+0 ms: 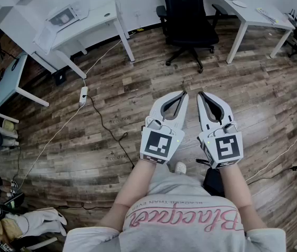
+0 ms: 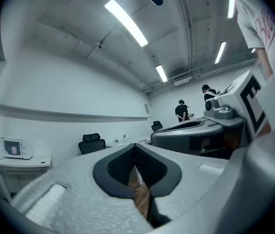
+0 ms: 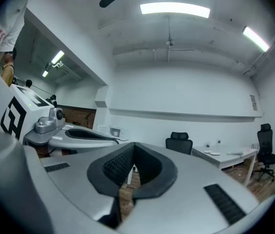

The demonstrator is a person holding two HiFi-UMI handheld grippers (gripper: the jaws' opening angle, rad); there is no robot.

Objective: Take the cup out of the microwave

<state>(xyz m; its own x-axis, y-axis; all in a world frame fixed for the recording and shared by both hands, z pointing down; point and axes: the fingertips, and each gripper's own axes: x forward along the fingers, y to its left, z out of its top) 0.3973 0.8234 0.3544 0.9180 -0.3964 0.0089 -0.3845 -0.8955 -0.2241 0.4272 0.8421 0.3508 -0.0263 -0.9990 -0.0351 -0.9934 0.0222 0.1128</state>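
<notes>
Head view: left gripper (image 1: 183,94) and right gripper (image 1: 201,95) closed, empty, far from the microwave (image 1: 61,17); the cable (image 1: 102,121) lying before it might snag feet.

Bright, even, cool light from long white ceiling strip lamps (image 3: 175,9); faint sheen on the brown wood-plank floor (image 1: 85,161). Heavy fisheye bend everywhere, and dark vignetted corners in both gripper views, whose near foreground is soft.
</notes>
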